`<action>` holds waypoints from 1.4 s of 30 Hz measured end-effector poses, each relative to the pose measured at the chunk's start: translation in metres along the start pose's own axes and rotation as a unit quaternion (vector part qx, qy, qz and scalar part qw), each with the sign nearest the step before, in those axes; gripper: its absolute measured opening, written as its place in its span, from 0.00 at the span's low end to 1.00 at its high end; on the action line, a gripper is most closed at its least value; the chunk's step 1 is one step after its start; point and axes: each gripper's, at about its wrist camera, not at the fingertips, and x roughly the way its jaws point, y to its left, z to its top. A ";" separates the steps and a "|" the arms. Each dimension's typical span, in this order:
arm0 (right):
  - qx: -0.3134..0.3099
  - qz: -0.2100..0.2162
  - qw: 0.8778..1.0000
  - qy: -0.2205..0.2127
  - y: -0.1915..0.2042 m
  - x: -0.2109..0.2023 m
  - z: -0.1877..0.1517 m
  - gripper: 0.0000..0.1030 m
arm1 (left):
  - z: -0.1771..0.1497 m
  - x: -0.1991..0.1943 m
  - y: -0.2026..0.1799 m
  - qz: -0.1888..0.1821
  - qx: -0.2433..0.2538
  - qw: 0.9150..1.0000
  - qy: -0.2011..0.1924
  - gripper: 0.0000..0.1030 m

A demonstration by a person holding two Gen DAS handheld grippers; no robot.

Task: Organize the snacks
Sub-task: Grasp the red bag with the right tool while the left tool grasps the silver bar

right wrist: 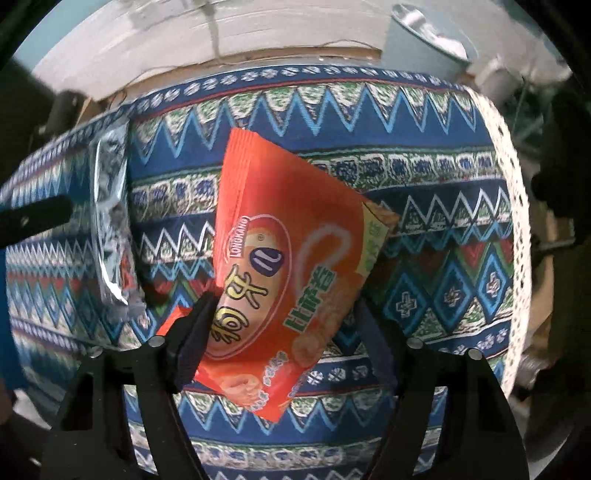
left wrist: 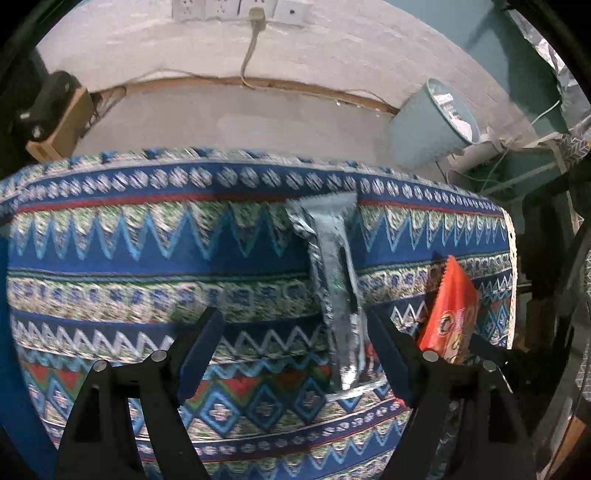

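Note:
A long silver snack packet (left wrist: 338,280) lies on the patterned blue tablecloth (left wrist: 147,251). My left gripper (left wrist: 293,350) is open above the cloth, its right finger (left wrist: 388,354) beside the packet's near end. An orange snack bag (right wrist: 280,266) sits tilted between the fingers of my right gripper (right wrist: 284,328), which is closed on its lower part; the left finger (right wrist: 192,339) presses the bag's edge. The orange bag also shows at the right in the left wrist view (left wrist: 450,314). The silver packet shows at the left in the right wrist view (right wrist: 110,214).
A pale blue bin (left wrist: 432,122) holding rubbish stands on the floor past the table's far right corner. A wooden box (left wrist: 62,125) sits at far left. A white wall with sockets (left wrist: 236,7) and a cable is behind. The cloth's lace edge (right wrist: 517,221) marks the table's right side.

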 end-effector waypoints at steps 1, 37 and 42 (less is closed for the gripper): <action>-0.011 -0.008 1.000 0.001 0.004 0.000 -0.002 0.72 | 0.000 0.002 -0.004 -0.002 0.001 1.000 0.001 0.79; -0.013 -0.037 0.999 -0.018 0.049 0.018 -0.004 0.78 | -0.013 0.023 -0.013 0.061 0.110 0.992 -0.014 0.70; -0.042 -0.028 0.998 -0.033 0.066 0.016 -0.011 0.64 | -0.015 0.024 -0.020 0.061 0.134 0.989 -0.028 0.43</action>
